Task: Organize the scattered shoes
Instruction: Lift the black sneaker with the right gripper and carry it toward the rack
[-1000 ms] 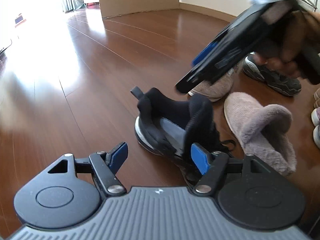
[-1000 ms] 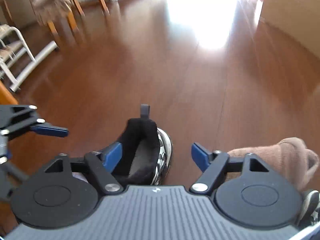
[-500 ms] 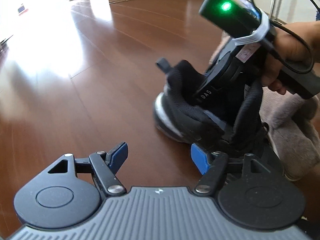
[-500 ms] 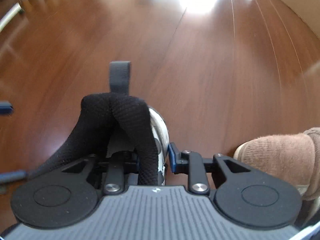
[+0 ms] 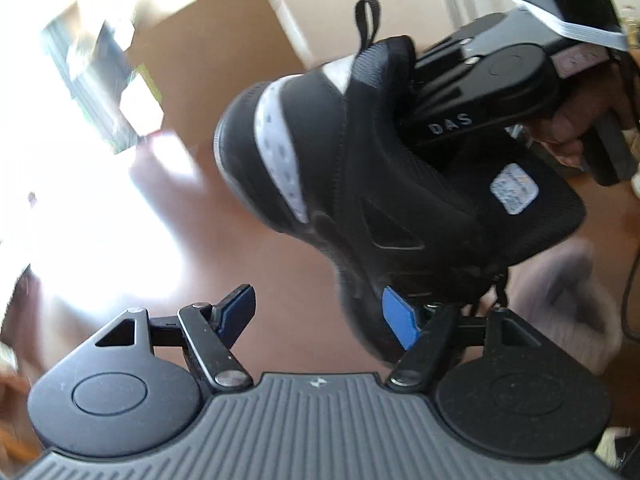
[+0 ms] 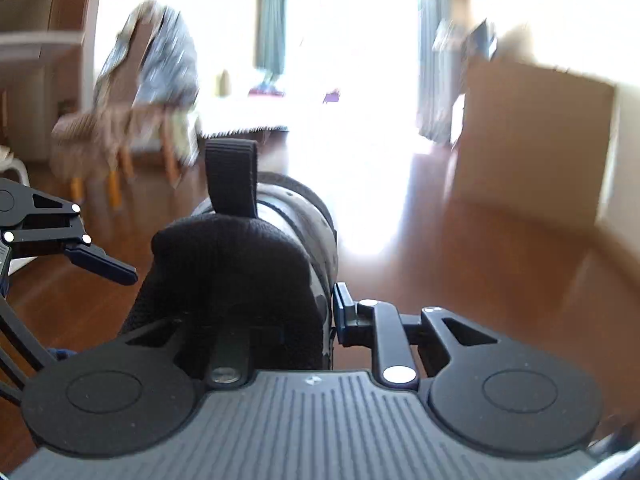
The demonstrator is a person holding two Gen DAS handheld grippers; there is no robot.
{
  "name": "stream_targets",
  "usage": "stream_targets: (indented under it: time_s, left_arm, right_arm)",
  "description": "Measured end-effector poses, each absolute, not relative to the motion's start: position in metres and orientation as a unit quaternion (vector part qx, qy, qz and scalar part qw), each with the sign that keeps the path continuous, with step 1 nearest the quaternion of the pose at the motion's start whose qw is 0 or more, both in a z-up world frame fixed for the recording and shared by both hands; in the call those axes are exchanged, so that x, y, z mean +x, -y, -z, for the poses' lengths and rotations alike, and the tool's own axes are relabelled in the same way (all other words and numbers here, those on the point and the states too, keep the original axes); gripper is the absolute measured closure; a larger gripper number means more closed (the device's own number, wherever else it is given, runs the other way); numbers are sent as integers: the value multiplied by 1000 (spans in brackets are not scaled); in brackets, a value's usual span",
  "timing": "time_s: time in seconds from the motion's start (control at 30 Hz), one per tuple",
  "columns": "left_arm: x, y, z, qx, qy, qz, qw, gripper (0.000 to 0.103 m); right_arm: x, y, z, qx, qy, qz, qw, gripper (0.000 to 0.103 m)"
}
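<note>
Right wrist view, right gripper (image 6: 308,320) jaws closing, clamped on the black sneaker's (image 6: 240,264) collar, sneaker lifted clear of the wooden floor (image 6: 460,264), left gripper (image 5: 320,316) jaws opening, nothing between them, cardboard box (image 6: 532,140) beyond.

The black sneaker (image 6: 240,280) hides the right gripper's (image 6: 296,320) inner finger; chair (image 6: 132,92) and cardboard box (image 6: 532,140) are blurred.

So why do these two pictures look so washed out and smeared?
Left wrist view: window glare whitens the floor; the box behind is motion-smeared, the shoe fairly sharp. Right wrist view: backlit windows blow out the middle, the chair is streaked, and the fisheye lens bends the edges.
</note>
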State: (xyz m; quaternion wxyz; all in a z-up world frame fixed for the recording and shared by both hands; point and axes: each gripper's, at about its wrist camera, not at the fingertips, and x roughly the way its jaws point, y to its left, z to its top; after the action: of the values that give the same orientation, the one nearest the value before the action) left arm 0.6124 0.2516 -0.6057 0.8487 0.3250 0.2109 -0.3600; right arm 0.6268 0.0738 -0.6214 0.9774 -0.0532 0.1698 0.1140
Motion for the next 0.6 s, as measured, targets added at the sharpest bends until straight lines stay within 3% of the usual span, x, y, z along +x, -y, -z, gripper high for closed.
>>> stream_targets:
  time_s: [0.17,0.37,0.6]
  left_arm:
    - [577,-140,601,316,-157,451,820,26]
    - [519,24,639,315,-170,514,780,26]
    - [468,145,683,346,-223,541,733,26]
  right_arm:
    - [567,40,569,-117,-129,-43,984,85]
    - [502,200,559,-200,-184,45,961,85]
    - [492,333,628,-213,-308,54,926,84]
